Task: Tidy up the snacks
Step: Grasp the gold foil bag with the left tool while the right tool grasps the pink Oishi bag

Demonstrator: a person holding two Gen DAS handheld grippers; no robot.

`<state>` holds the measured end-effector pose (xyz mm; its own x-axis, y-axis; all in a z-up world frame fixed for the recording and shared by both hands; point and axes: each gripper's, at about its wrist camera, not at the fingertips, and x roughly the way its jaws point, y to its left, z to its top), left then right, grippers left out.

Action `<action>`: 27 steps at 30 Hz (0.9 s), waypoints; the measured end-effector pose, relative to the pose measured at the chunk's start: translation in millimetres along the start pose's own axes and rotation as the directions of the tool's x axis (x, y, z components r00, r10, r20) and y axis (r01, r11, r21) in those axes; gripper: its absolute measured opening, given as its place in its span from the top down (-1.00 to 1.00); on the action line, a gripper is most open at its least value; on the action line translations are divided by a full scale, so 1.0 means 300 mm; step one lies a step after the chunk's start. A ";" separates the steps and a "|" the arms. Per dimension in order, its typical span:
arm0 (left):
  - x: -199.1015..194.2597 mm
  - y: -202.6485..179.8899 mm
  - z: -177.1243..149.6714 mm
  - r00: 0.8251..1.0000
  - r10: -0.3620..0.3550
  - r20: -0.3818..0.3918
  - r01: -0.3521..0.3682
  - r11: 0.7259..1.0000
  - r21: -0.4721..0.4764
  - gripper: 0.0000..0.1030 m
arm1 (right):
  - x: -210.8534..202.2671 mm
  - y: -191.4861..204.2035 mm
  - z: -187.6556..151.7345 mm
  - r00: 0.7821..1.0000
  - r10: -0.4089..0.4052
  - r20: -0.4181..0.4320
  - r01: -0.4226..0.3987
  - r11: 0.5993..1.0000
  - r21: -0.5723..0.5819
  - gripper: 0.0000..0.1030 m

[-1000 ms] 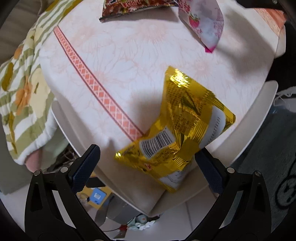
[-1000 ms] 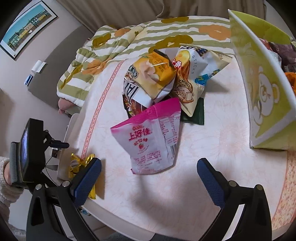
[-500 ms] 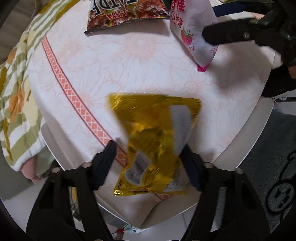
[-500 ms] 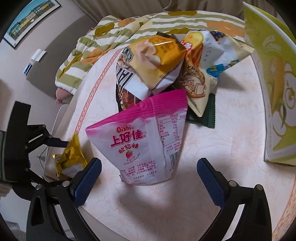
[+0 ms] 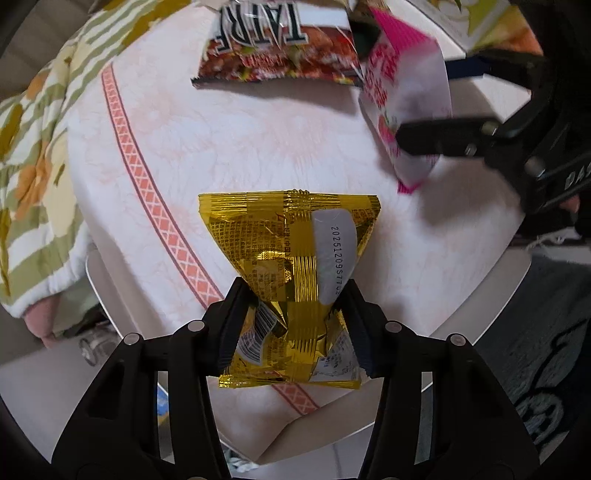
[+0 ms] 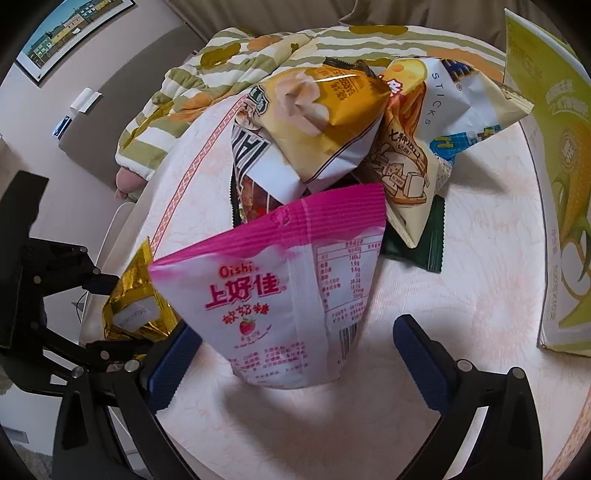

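Right wrist view shows the table (image 6: 461, 295) with its snack heap (image 6: 332, 129) and the green box (image 6: 554, 184), unseen by the left camera; the pink pouch (image 6: 295, 295) stands between the right gripper's (image 6: 291, 358) spread jaws, likely next; the left gripper (image 5: 293, 314) is closing, pinching the gold packet (image 5: 291, 258) at its waist at the table edge, probably to lift it.

Ahead of the right gripper, a round table under a pale floral cloth (image 6: 461, 280) with an orange lattice border; beyond its far edge, a striped, flowered quilt (image 6: 221, 74) heaped on a bed; up to the left, a beige wall with a framed picture of coloured houses (image 6: 70, 29). Below the left gripper, pale floor (image 5: 33, 387) to the left; to the right, a grey rug (image 5: 546, 369) with a dark bear outline.
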<state>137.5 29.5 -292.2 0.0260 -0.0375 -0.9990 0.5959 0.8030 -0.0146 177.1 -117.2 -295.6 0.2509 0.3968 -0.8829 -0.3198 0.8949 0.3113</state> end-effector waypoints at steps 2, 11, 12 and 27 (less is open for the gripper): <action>-0.012 0.008 0.006 1.000 -0.003 0.013 0.004 1.000 -0.026 0.09 | 0.008 -0.004 0.006 1.000 0.004 -0.001 -0.004 1.000 -0.006 -0.90; -0.058 0.064 -0.001 0.998 -0.014 0.066 0.024 0.989 -0.148 0.10 | 0.031 0.018 0.027 1.000 -0.008 0.010 0.009 0.999 -0.050 -0.83; -0.065 0.071 -0.003 0.997 -0.013 0.073 0.025 0.986 -0.164 0.10 | 0.036 0.027 0.031 1.000 -0.013 0.010 0.013 0.998 -0.057 -0.76; -0.213 0.097 -0.019 0.982 -0.010 0.187 0.063 0.959 -0.277 0.23 | -0.093 0.064 0.003 0.996 -0.030 0.085 0.033 0.999 -0.042 0.00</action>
<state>148.4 58.7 -229.0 0.1701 -0.1562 -0.9730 0.3504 0.9324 -0.0885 164.6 -110.8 -264.6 0.3372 0.3861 -0.8586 -0.3496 0.8982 0.2666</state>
